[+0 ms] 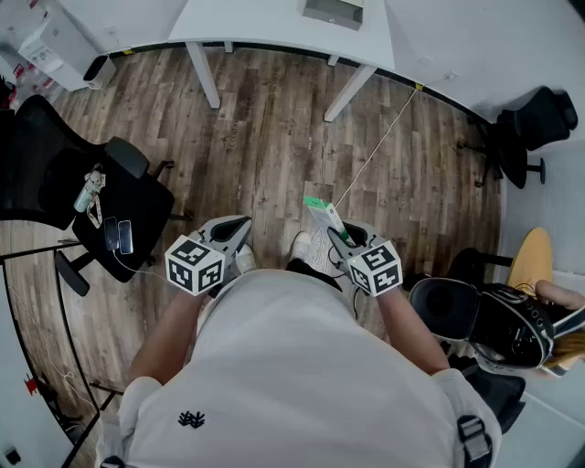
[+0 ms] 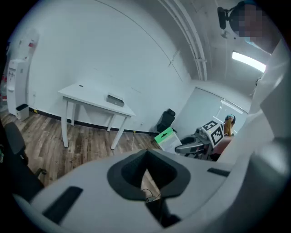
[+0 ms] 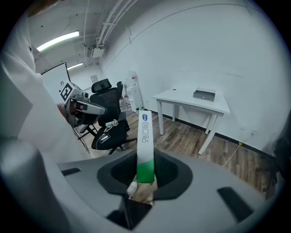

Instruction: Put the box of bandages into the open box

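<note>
My right gripper is shut on the bandage box, a slim white carton with a green end. The carton sticks up from the jaws in the right gripper view and shows from the side in the left gripper view. My left gripper is held beside it at waist height, its jaws together with nothing between them. Both are close to the person's body above the wooden floor. The open grey box sits far off on the white table, also seen as the box in the right gripper view.
A black office chair carrying a phone and small items stands at the left. Another black chair is at the far right. A cable runs across the floor toward the table. A dark bag lies at the lower right.
</note>
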Tool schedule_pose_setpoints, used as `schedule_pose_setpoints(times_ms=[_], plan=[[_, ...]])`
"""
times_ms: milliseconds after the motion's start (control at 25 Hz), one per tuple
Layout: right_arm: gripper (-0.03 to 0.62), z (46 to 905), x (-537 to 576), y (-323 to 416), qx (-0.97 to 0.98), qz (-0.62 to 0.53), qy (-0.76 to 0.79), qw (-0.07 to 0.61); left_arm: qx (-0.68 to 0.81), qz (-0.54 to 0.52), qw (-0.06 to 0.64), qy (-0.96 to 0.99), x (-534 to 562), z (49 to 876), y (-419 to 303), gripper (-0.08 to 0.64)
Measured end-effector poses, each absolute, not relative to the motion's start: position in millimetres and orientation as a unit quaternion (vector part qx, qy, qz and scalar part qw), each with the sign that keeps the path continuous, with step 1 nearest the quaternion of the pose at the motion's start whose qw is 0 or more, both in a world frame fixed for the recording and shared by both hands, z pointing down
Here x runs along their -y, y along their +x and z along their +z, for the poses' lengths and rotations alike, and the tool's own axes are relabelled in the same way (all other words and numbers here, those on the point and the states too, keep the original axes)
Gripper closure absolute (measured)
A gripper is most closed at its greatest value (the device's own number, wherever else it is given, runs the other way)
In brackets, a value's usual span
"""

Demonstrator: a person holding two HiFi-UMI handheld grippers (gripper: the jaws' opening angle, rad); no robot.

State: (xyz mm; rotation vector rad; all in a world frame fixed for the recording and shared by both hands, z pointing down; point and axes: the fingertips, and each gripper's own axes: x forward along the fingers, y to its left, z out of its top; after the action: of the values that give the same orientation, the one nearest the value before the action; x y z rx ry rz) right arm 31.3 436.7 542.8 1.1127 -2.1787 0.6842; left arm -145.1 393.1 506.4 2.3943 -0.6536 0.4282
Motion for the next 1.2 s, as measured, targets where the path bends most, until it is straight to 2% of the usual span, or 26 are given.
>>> schedule_pose_setpoints(times_ms=[400,640,1200], plan=[[0.503,552.0,-445.3,18.8,0.793,0.283,0.452,0.294,0.199,0.183,0.302,0.914,-380.0,522.3,-158.1,0.554],[0.503,562.8,-413.5,43.9,0.785,0.314,0.456,0.277,0.192,0.191,0.291,0.917,-344.4,520.7,-120.7,0.554],[0.505,563.2,-270.1,148.6,0.806,0.306,0.443,0.246,0.243,0.205,0.242,0.917,-213.4,491.9,-18.1,0.554]])
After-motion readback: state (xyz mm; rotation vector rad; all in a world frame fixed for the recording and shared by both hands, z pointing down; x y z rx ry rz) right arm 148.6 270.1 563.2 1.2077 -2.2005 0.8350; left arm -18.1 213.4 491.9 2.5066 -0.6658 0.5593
